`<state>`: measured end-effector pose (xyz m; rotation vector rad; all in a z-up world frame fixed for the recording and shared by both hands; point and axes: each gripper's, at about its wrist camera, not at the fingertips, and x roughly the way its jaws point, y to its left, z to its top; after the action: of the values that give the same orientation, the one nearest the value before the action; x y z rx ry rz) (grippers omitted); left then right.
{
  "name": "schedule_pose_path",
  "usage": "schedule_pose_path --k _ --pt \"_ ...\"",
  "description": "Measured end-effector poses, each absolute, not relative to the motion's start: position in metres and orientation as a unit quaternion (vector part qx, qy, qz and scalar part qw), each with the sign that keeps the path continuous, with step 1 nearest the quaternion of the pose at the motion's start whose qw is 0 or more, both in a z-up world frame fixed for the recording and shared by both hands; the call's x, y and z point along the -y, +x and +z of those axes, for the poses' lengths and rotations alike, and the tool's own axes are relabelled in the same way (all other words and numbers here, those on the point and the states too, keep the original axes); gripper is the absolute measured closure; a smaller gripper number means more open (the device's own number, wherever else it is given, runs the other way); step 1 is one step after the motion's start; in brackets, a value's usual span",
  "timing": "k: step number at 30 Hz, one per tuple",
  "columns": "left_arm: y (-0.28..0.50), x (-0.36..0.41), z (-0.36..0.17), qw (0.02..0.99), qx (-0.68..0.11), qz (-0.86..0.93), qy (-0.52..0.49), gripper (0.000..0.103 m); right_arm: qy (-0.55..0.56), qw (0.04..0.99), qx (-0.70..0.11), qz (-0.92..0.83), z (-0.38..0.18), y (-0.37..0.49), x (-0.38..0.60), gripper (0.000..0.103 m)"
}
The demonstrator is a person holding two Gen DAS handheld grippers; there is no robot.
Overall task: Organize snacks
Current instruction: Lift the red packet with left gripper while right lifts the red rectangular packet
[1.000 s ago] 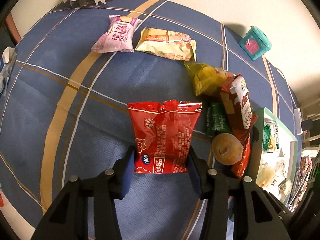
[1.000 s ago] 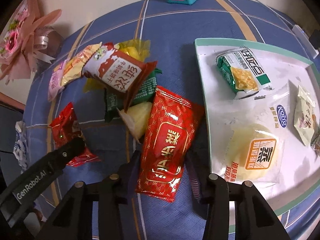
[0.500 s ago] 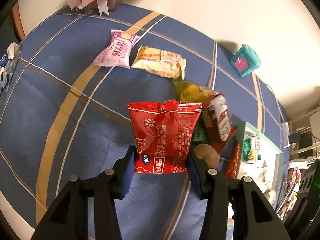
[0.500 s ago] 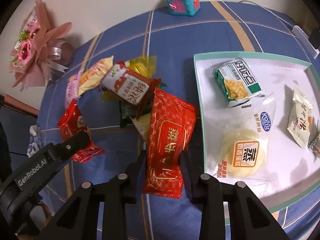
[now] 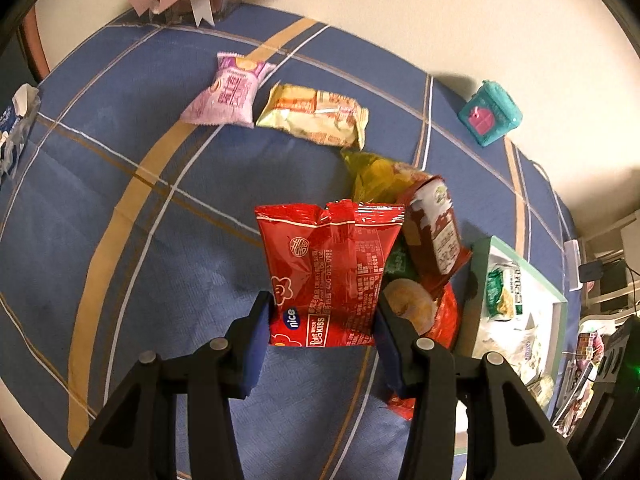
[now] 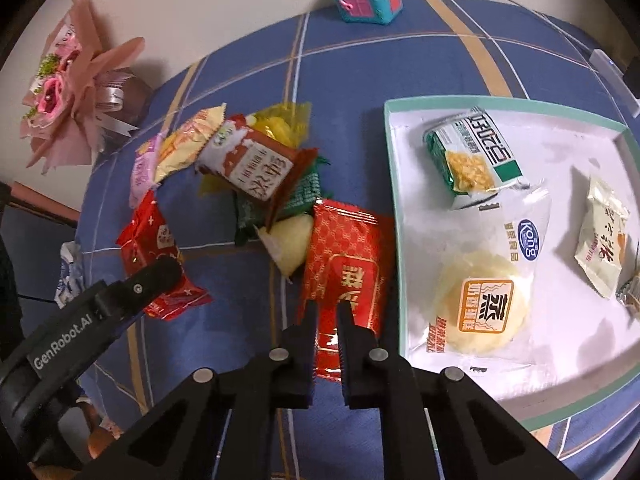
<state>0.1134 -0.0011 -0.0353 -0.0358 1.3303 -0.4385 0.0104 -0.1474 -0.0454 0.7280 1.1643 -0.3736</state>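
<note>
Red foil snack packet [image 5: 332, 272] is pinched in your left tongs [image 5: 320, 320], lifted over the counter [image 5: 120, 200]. Your right tongs [image 6: 326, 312] are pinching the red patterned pouch [image 6: 344, 264], left of the white tray [image 6: 560, 184].

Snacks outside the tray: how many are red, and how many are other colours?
Red: 2 (small red packet in left gripper, large red packet in right gripper)
Other colours: 6 (pink packet, cream packet, yellow packet, brown packet, green packet, clear-wrapped cake)
Total: 8
</note>
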Motion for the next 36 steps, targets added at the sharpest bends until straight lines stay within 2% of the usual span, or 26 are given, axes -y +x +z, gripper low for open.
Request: schedule_pose_path --k 7,12,17,22,28,36 --pt "0.113 0.001 -0.050 0.752 -0.629 -0.197 -0.005 0.053 0.357 0.744 -0.538 -0.172 -0.057 0.007 0.153 0.090" --pt "0.114 0.001 -0.052 0.747 -0.633 -0.201 -0.006 0.053 0.369 0.736 -0.539 -0.178 -0.064 0.006 0.156 0.064" --pt "0.118 -0.001 -0.059 0.742 -0.641 -0.195 -0.007 0.053 0.373 0.734 -0.541 -0.176 -0.066 0.012 0.152 0.060" --pt "0.121 -0.001 -0.065 0.738 -0.647 -0.191 -0.012 0.052 0.376 0.733 -0.540 -0.170 -0.069 0.020 0.144 0.045" --pt "0.124 -0.004 -0.068 0.736 -0.650 -0.187 -0.024 0.052 0.398 0.742 -0.525 -0.126 -0.066 0.031 0.136 0.045" --pt "0.124 -0.007 -0.070 0.735 -0.652 -0.185 -0.032 0.052 0.371 0.737 -0.535 -0.182 -0.069 0.032 0.140 0.046"
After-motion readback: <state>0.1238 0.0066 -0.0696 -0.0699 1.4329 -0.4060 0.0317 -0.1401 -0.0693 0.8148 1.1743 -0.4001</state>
